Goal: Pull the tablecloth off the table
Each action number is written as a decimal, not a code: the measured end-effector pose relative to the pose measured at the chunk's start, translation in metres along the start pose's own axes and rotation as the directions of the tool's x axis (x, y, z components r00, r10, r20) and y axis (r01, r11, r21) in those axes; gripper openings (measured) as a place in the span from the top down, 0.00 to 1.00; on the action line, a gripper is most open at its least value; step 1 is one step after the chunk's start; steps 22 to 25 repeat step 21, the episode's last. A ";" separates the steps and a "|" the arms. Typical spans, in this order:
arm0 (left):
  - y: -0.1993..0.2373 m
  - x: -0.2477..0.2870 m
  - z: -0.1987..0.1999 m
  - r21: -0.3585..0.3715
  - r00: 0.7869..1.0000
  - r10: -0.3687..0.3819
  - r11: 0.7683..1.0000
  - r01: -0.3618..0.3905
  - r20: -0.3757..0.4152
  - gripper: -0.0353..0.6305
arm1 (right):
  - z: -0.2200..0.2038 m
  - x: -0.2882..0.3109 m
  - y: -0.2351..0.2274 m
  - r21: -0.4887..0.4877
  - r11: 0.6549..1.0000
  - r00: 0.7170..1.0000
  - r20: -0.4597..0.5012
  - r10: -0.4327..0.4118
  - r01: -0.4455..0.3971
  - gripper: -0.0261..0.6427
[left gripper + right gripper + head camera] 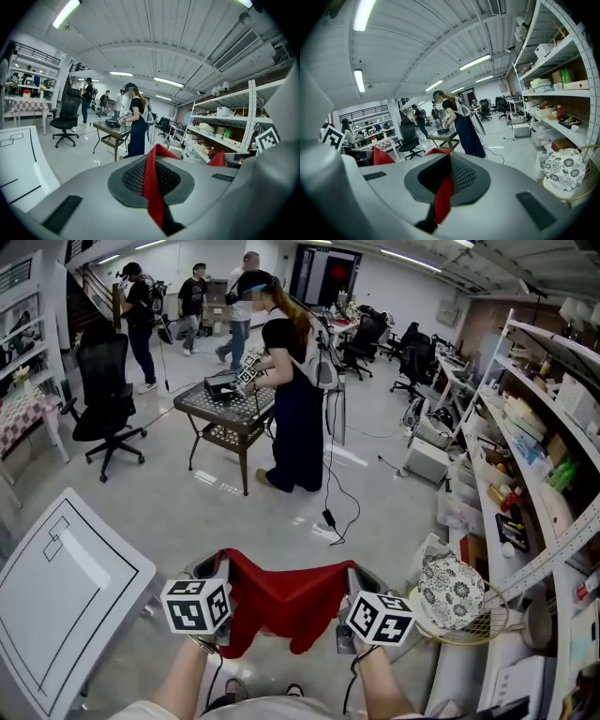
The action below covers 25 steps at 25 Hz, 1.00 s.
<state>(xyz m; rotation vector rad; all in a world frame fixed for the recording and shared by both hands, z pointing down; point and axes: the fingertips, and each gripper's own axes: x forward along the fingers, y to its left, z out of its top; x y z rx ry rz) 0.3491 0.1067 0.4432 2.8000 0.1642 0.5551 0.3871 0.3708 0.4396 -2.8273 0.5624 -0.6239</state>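
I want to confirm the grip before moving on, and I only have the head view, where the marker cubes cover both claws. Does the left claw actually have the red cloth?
Observer: Yes. In the left gripper view the left claw is shut on the red tablecloth, with a narrow strip of it pinched down the middle.
Operator: And the right one?
Observer: Same there. The right gripper view shows the right claw shut on a fold of the tablecloth, with a red corner poking out past the tips.
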 end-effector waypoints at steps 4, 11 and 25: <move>0.001 -0.004 0.004 0.011 1.000 0.024 1.000 -0.024 0.005 0.92 | 0.009 0.000 -0.014 0.028 1.000 1.000 0.018 -0.001 0.001 0.92; 0.010 -0.010 0.000 -0.014 0.998 0.064 0.998 -0.064 0.004 0.92 | 0.011 0.002 -0.023 0.036 0.999 1.000 0.024 0.009 -0.010 0.92; 0.018 -0.018 -0.015 -0.054 0.997 0.083 0.995 -0.083 -0.007 0.92 | 0.009 -0.003 -0.027 0.029 1.000 1.000 0.024 0.004 -0.005 0.92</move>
